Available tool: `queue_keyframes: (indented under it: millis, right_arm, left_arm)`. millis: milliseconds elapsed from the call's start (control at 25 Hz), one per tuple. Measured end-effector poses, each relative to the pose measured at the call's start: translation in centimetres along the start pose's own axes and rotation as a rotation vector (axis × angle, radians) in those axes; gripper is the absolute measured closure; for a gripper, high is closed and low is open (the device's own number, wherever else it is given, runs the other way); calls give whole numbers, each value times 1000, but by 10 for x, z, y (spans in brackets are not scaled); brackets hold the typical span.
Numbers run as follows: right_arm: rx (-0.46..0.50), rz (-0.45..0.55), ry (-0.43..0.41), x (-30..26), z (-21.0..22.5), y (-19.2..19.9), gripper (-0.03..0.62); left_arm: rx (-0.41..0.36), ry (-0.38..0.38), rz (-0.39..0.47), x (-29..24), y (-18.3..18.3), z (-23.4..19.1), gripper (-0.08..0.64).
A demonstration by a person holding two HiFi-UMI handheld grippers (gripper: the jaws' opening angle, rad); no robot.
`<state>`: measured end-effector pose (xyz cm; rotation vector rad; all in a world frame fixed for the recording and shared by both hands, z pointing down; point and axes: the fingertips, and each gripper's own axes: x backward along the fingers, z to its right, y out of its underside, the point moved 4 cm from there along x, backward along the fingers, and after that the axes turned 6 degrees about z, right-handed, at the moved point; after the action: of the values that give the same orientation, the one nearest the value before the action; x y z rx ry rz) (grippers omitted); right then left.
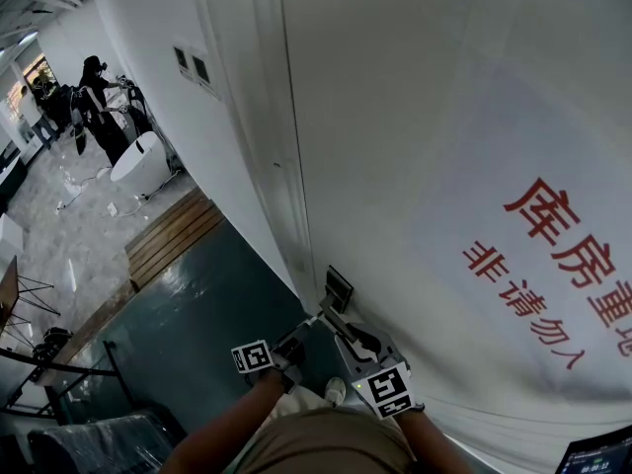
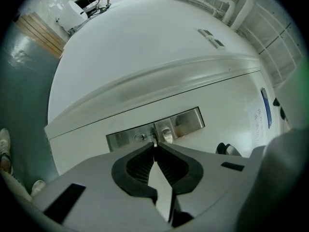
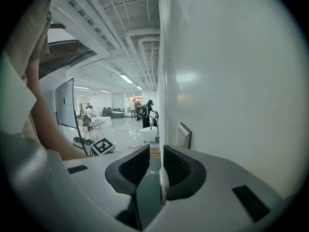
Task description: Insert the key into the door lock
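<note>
A thin metal tip, seemingly the key (image 2: 154,141), pokes from the left tool (image 2: 155,148), whose jaws are clamped together on it, facing the door (image 1: 415,117) squarely so it can enter straight. The keyhole (image 2: 141,137) in the lock plate (image 2: 188,121) near the door's edge sits just beyond, slightly left; not yet entered, I judge. The right tool (image 3: 154,154) waits alongside, jaws slightly apart, empty.

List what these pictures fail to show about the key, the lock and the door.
- Key: left gripper view, only a sliver shows past the shut left claw; its pads hide the rest.
- Keyhole: left gripper view, too small to read its slot.
- Lock plate: head view, seen edge-on, face hidden.
- Red lettering: head view, cut off by the right edge.
</note>
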<state>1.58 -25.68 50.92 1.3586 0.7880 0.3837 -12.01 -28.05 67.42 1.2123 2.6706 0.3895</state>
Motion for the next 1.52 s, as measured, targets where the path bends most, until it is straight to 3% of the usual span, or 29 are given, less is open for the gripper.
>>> queue_keyframes:
  millis: [720,1520]
  right_arm:
    - [13,-9,-53,1,-5,6,500]
    - [4,-14,-49,3,0,9,500]
  left_arm:
    - [83,-22,42,-19,7,-12,526]
    - [109,-18,36,-36,9,-17,526]
